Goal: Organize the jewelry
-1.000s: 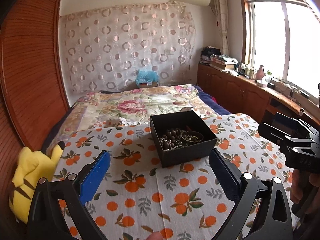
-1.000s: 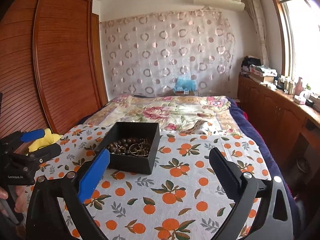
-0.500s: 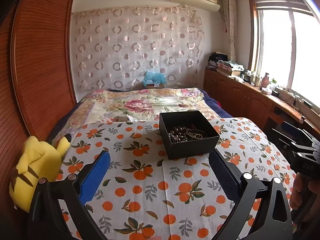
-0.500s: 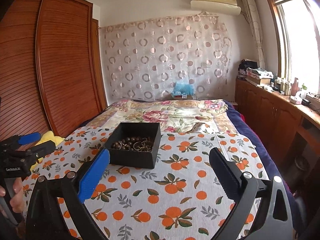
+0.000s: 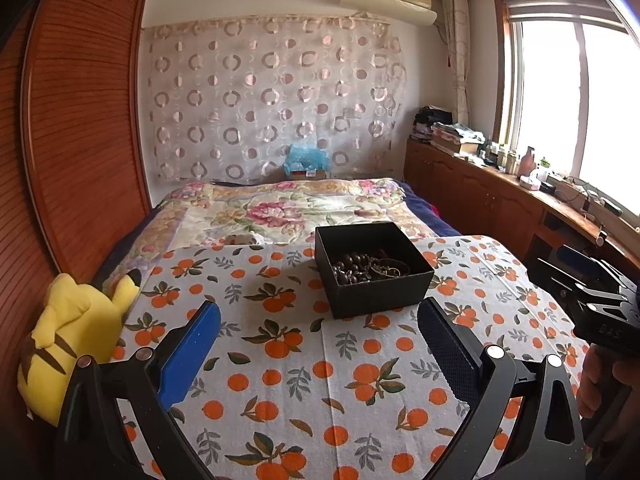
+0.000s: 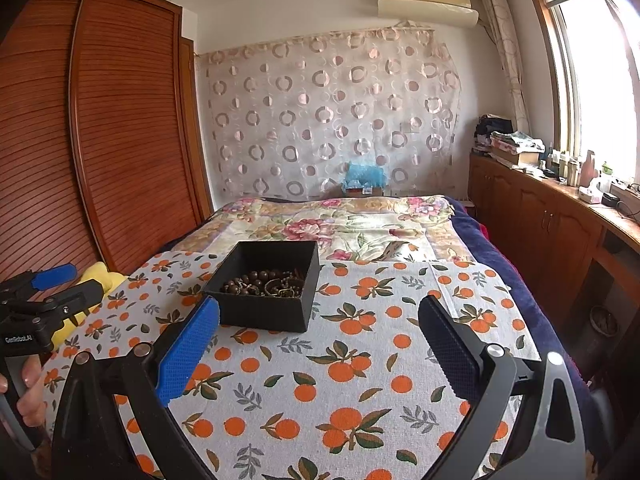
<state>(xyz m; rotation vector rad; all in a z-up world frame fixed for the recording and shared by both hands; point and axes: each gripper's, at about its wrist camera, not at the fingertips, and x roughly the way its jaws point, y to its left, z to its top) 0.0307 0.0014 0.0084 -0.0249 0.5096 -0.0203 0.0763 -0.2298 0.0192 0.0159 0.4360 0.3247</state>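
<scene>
A black open box (image 5: 372,270) (image 6: 266,286) stands on the orange-print cloth (image 5: 304,380) (image 6: 360,368) that covers the near part of the bed. Inside it lie dark wooden beads (image 5: 352,268) (image 6: 246,280) and metal bangles (image 5: 390,268) (image 6: 284,286) in a tangle. My left gripper (image 5: 320,340) is open and empty, held back from the box's near side. My right gripper (image 6: 320,336) is also open and empty, with the box just beyond its blue left finger. Each gripper shows in the other's view, the right gripper (image 5: 592,300) and the left gripper (image 6: 44,296), both held by a hand.
A yellow plush toy (image 5: 68,344) (image 6: 96,280) lies at the cloth's left edge against the wooden wardrobe (image 6: 100,140). A floral quilt (image 5: 288,208) covers the bed beyond the box. A wooden counter (image 5: 500,196) with clutter runs under the window on the right.
Both grippers have drawn back and risen, so the box sits farther off and lower in both views. Both stay open and empty.
</scene>
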